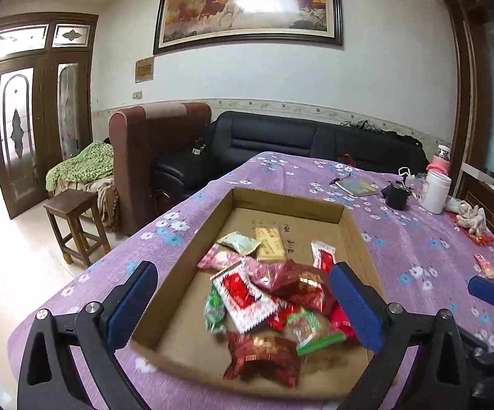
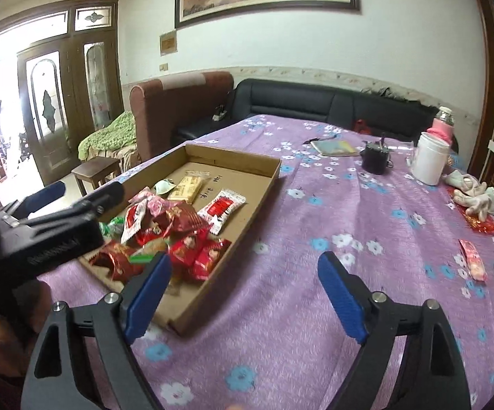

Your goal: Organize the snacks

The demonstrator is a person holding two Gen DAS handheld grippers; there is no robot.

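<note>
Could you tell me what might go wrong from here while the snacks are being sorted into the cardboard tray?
1. The snacks are heaped at the near end of the shallow cardboard tray, so a nudge could spill some out.
2. One pink packet lies outside on the tablecloth and could be missed.
3. Both the left gripper and right gripper are open and close together, so they could bump.

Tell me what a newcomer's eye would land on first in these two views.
First the pile of bright red, pink and green snack packets heaped in the near half of the shallow cardboard tray, which lies on the purple flowered tablecloth. Next the blue-padded left gripper, standing open over that pile, and the right gripper, open over the tray's near right corner. One stray red packet lies on the cloth, far right.
</note>
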